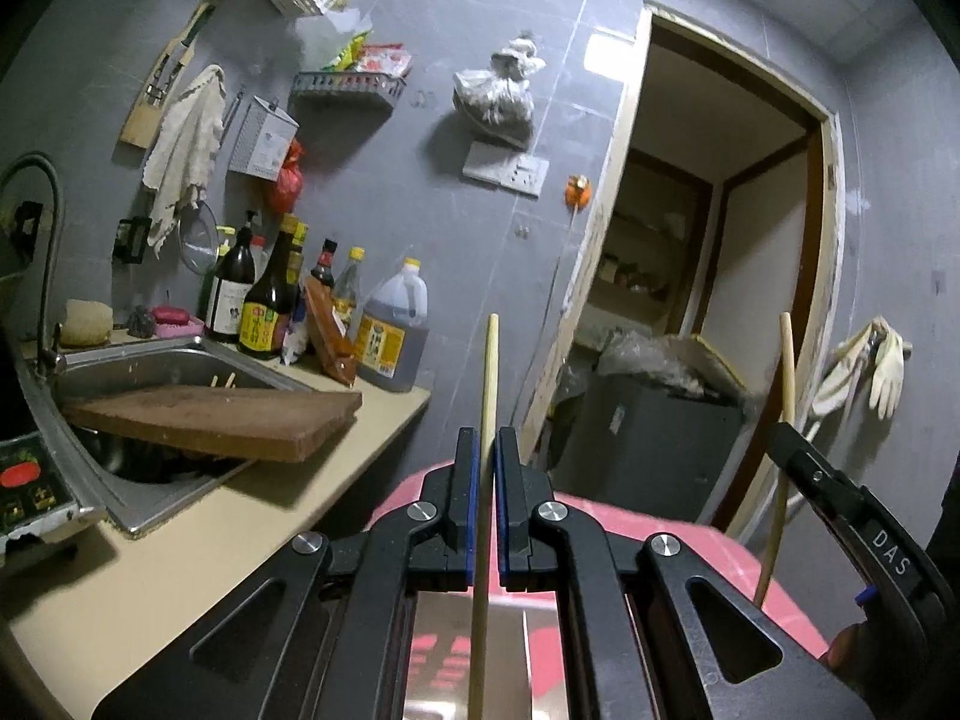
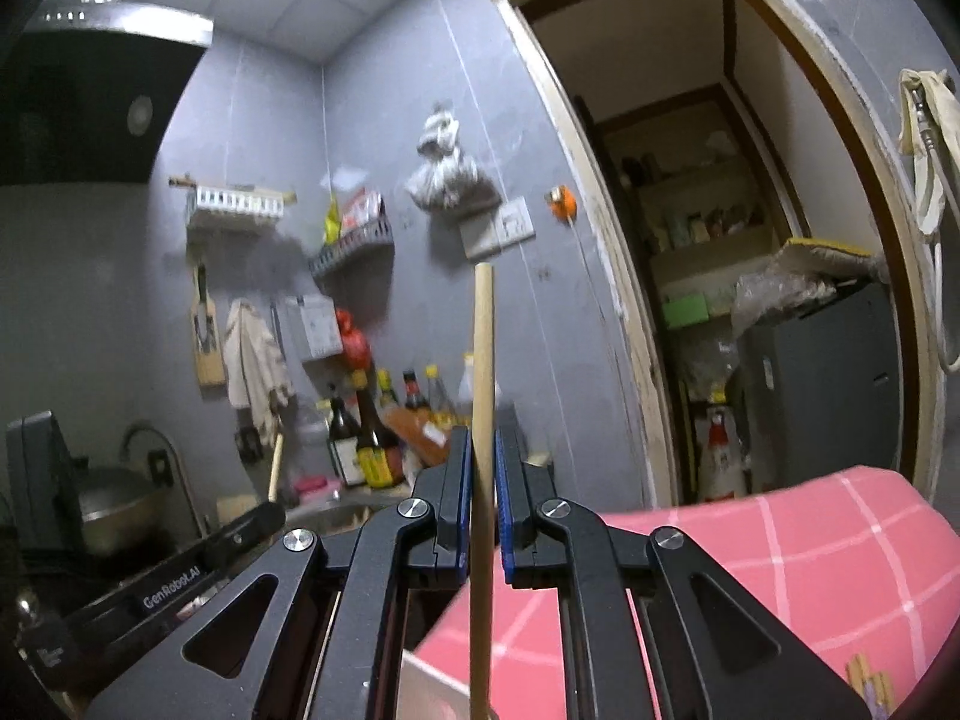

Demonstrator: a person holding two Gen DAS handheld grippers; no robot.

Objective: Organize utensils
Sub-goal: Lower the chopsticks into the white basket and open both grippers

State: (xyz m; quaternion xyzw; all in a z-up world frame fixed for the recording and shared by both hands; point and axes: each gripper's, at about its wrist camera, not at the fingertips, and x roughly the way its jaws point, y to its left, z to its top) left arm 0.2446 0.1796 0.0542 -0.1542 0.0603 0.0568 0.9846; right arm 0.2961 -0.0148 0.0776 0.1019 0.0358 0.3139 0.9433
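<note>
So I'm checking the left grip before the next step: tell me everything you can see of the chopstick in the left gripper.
The chopstick is a thin, pale stick, wood or bamboo by its look, plain and straight. It stands nearly upright, clamped between the blue pads of the left gripper, whose jaws are shut on it. Its blunt top rises well above the fingertips; the lower end runs out of the frame. Nothing else touches it.

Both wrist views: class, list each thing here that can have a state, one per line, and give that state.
left gripper: shut on a chopstick, held upright.
right gripper: shut on a second chopstick, upright.
left chopstick: clamped between the fingers.
right chopstick: clamped between the fingers.
cutting board: lying across the sink, one end over the counter.
doorway: open.
rubber gloves: hanging on the wall.
</note>
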